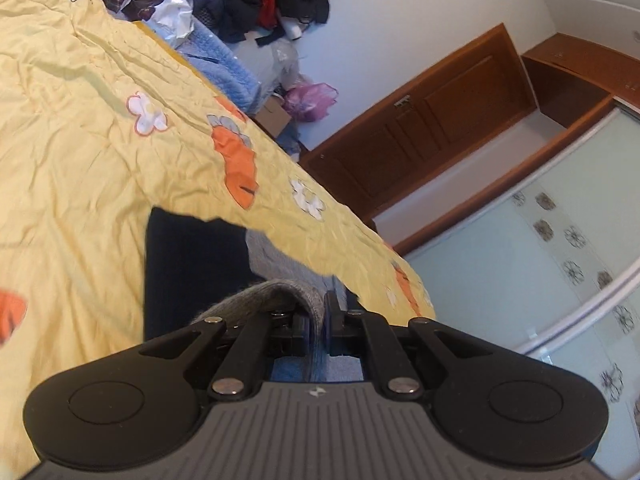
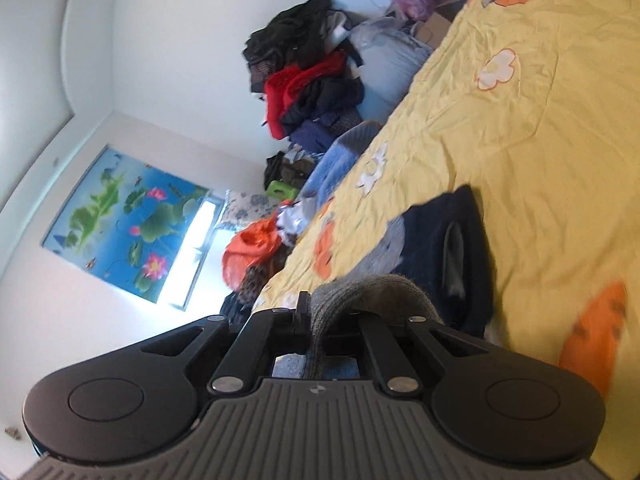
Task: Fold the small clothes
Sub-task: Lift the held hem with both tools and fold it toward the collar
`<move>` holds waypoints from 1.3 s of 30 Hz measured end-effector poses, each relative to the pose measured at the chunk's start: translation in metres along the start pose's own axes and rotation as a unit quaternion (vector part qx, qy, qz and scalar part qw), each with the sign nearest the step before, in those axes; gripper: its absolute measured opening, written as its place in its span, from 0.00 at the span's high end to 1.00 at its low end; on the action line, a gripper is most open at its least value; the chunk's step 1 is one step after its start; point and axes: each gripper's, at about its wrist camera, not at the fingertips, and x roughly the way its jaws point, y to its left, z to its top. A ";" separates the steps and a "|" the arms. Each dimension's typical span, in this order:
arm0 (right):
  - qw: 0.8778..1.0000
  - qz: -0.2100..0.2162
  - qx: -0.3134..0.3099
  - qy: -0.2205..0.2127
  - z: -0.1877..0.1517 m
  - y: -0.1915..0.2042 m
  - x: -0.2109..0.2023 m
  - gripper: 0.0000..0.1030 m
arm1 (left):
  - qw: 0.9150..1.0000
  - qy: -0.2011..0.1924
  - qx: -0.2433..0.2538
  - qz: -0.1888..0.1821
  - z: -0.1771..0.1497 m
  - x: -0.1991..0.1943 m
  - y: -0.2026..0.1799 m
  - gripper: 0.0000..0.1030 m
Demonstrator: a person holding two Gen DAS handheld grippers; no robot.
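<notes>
A small knit garment, navy with grey parts, hangs lifted above the yellow bedspread [image 1: 80,128]. In the left wrist view its grey ribbed edge [image 1: 276,292] is pinched in my left gripper [image 1: 318,314], which is shut on it; the navy body [image 1: 192,264] trails ahead over the bed. In the right wrist view my right gripper [image 2: 314,320] is shut on another stretch of the grey ribbed edge [image 2: 372,290], and the navy body [image 2: 436,252] stretches forward over the bedspread [image 2: 520,140]. Both views are tilted and slightly blurred.
Heaps of clothes [image 2: 312,80] and bags [image 2: 256,248] lie beyond the bed's far side against the white wall. A blue knit blanket [image 1: 224,64] sits at the bed's edge. A brown wooden door [image 1: 432,120] and a glass-fronted wardrobe [image 1: 540,248] stand to the right.
</notes>
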 end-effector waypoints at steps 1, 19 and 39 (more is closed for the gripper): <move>1.000 -0.009 0.003 0.001 0.008 -0.006 0.012 0.87 | 1.000 0.000 -0.002 0.007 0.007 0.010 0.004 0.94; 0.997 -0.071 0.018 -0.033 0.050 -0.059 0.071 0.36 | 0.991 -0.040 0.033 0.126 0.033 0.043 0.051 0.83; 0.961 -0.217 -0.173 0.018 0.051 -0.021 0.108 0.37 | 0.922 0.027 0.269 0.276 0.026 0.136 0.010 0.41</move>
